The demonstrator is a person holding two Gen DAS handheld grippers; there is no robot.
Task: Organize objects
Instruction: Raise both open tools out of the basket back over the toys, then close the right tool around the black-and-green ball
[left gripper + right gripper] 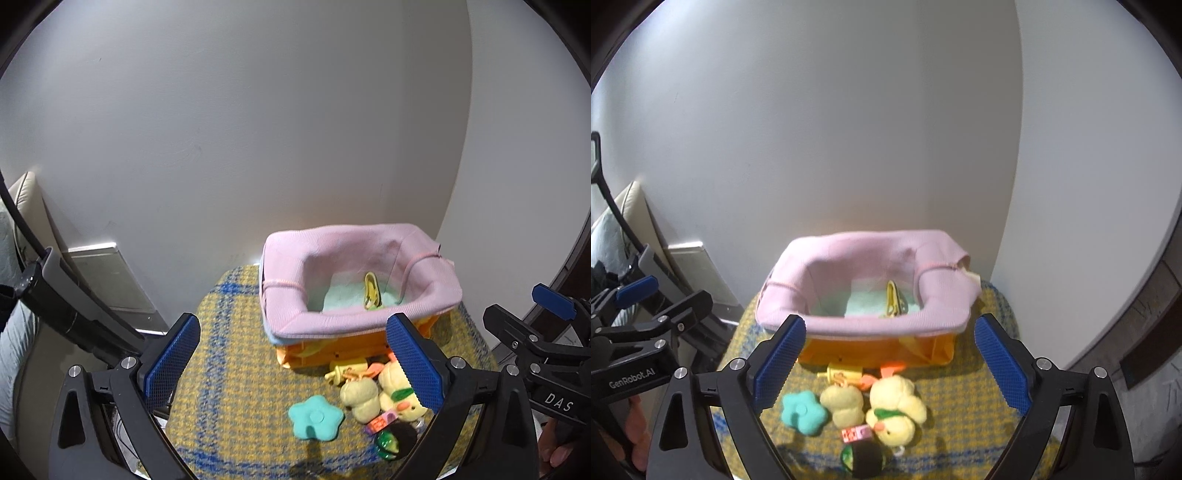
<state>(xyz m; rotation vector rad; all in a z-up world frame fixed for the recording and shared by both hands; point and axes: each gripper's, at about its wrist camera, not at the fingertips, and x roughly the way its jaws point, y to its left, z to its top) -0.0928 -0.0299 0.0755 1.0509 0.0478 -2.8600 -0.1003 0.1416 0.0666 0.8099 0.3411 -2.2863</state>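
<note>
While both grippers hang above the yellow and blue checked cloth (pixel 979 391), neither of them holds anything: the left gripper (pixel 295 373) has its blue fingers (pixel 171 360) spread wide apart, and the right gripper (pixel 892 363) is spread in the same way. Between the fingers of the right gripper lies a small group of toys, near each other on the cloth. A yellow plush duck (pixel 895 411) with a green band and an orange beak lies on its side, touching a pale yellow plush toy (pixel 843 405) on its left. Just beside that one lies a teal flower-shaped cushion (pixel 803 412). In front of the duck are a small pink block (pixel 856 432) and a dark round thing (pixel 863 458) with a green edge. Behind the toys stands an orange basket (pixel 875 350) with a pink fabric lining (pixel 871 247) folded over its rim; a yellow item (pixel 893 301) leans inside it on a light green bottom. A white wall (pixel 831 129) rises behind the basket.
</note>
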